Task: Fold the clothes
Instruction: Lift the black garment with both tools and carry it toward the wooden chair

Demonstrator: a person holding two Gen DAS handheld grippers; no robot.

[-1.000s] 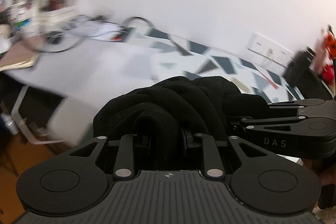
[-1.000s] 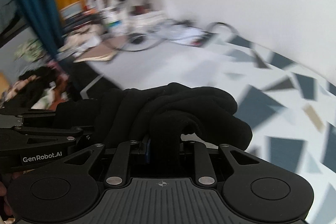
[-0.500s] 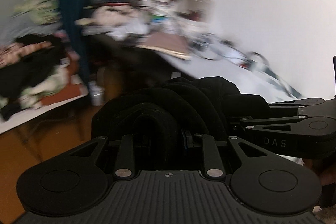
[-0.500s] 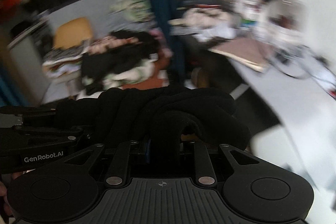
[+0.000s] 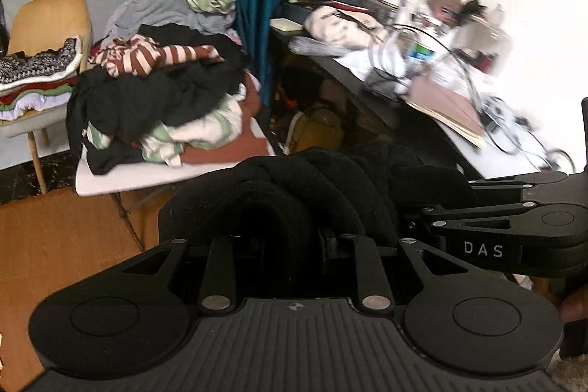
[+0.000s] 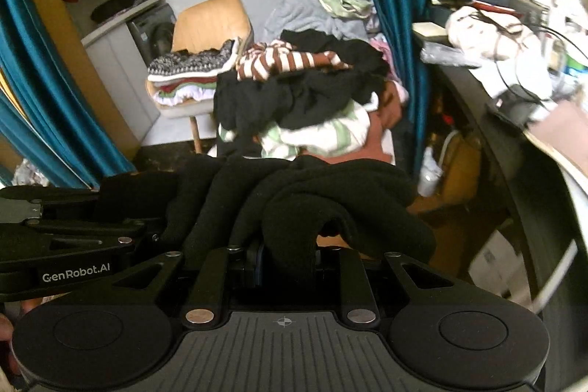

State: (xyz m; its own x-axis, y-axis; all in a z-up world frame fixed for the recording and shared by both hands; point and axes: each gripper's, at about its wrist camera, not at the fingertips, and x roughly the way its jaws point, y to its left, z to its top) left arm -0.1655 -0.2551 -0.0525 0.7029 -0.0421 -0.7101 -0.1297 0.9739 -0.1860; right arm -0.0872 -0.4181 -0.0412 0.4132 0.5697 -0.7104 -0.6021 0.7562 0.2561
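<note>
Facing piled laundry (image 5: 161, 98), both grippers (image 5: 294, 237) (image 6: 290, 245) clamp one bunched black garment (image 5: 330, 186).

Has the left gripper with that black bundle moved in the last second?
Yes. The left gripper, holding the black garment, swung left: the patterned table left view and the laundry pile appeared.

Ahead, a heap of loose clothes (image 6: 305, 98) covers the low white table (image 5: 147, 177), leaving only its near edge bare. A chair (image 6: 205, 28) behind it carries a folded stack (image 6: 191, 76). On the right a cluttered dark desk (image 5: 386, 98) and teal curtain (image 5: 257, 6) close that side; wooden floor (image 5: 62, 237) lies open below left.
</note>
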